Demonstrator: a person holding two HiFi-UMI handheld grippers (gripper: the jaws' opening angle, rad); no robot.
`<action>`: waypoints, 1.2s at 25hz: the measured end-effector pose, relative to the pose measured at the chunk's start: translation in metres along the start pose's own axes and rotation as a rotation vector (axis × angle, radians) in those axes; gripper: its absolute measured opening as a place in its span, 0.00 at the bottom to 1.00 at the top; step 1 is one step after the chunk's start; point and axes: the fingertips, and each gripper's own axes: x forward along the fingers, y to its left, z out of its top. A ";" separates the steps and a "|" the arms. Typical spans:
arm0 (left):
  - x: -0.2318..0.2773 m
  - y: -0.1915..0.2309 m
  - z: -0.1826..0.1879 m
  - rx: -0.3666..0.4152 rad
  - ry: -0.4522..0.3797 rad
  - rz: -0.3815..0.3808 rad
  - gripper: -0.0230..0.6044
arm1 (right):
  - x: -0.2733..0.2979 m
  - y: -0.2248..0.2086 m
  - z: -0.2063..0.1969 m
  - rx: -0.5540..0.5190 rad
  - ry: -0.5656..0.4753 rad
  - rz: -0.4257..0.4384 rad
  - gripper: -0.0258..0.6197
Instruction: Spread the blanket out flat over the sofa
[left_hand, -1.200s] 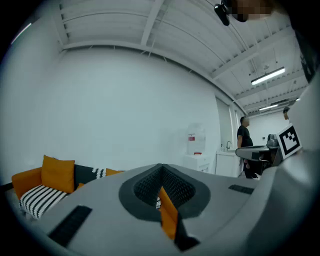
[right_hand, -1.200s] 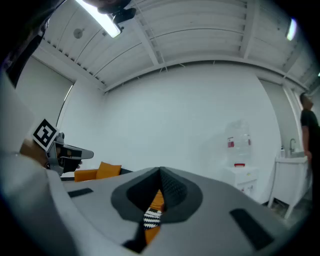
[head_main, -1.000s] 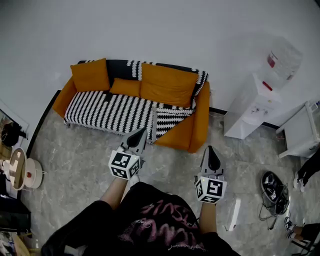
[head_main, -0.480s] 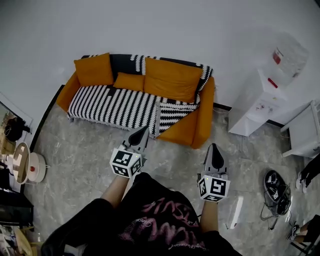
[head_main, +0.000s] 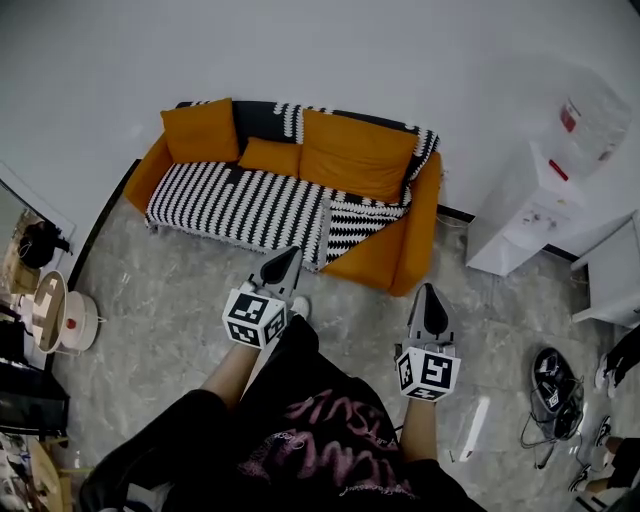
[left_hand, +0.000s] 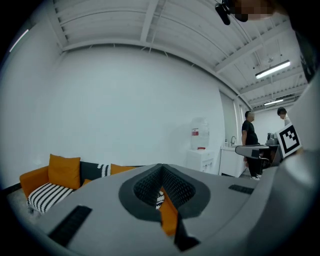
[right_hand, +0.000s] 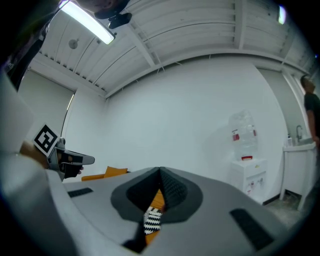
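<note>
An orange sofa (head_main: 412, 250) stands against the white wall in the head view. A black-and-white striped blanket (head_main: 240, 205) covers its seat and hangs over the backrest, with a crooked, doubled-up patch near the right arm. Three orange cushions (head_main: 355, 155) lean on the back. My left gripper (head_main: 280, 268) hovers over the floor just in front of the seat edge, shut and empty. My right gripper (head_main: 428, 300) is held lower right, short of the sofa's right arm, also shut and empty. In the left gripper view the blanket (left_hand: 42, 192) and sofa (left_hand: 32, 176) show at left.
A white water dispenser (head_main: 545, 200) stands right of the sofa, beside a white cabinet (head_main: 610, 290). Dark shoes (head_main: 552, 375) lie on the marble floor at right. A small round stand (head_main: 60, 315) sits at far left. Two people (left_hand: 250, 142) stand far off to the right.
The sofa has slid a little right and down in the head view as the camera shifted. Both grippers keep about the same place and stay shut.
</note>
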 end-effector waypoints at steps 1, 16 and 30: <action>0.002 0.000 0.001 0.002 0.001 0.001 0.05 | 0.001 -0.001 0.001 0.004 -0.003 0.002 0.07; 0.049 0.033 -0.011 -0.026 0.021 -0.001 0.05 | 0.057 -0.005 -0.007 -0.033 -0.008 0.005 0.07; 0.169 0.115 -0.029 -0.126 0.088 -0.025 0.05 | 0.193 -0.016 -0.029 -0.076 0.159 -0.015 0.07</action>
